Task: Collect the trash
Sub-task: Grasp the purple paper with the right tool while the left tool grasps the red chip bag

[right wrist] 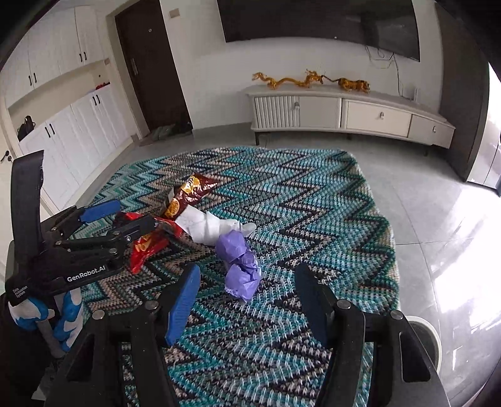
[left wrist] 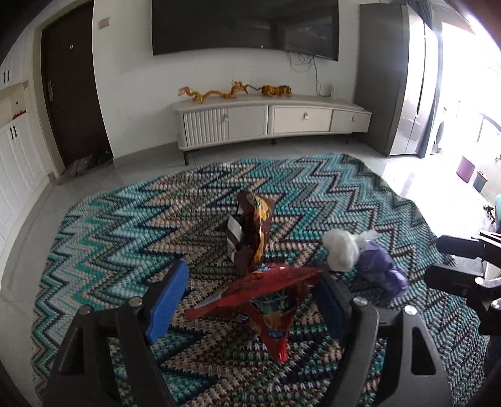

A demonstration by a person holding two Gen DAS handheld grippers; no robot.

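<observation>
The left gripper (left wrist: 250,300) is straddling the red snack wrapper (left wrist: 266,300) on the zigzag rug (left wrist: 125,219), fingers wide; the right gripper (right wrist: 247,300), fingers wide and empty, is nearing the purple crumpled bag (right wrist: 239,266) beside that wrapper. Thin foil is likely slipping or crumpling away once the fingers close.

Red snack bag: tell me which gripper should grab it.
Left. The red snack bag already sits between the open left gripper's fingers; the right gripper is lined up on the purple wad instead.

Zigzag teal rug (left wrist: 125,225) on tiled floor (right wrist: 438,219), cream TV cabinet (left wrist: 269,120) with golden dragon figures (left wrist: 213,93), wall-mounted TV (left wrist: 244,26), dark door (left wrist: 70,81), white cupboards (right wrist: 62,94)
</observation>
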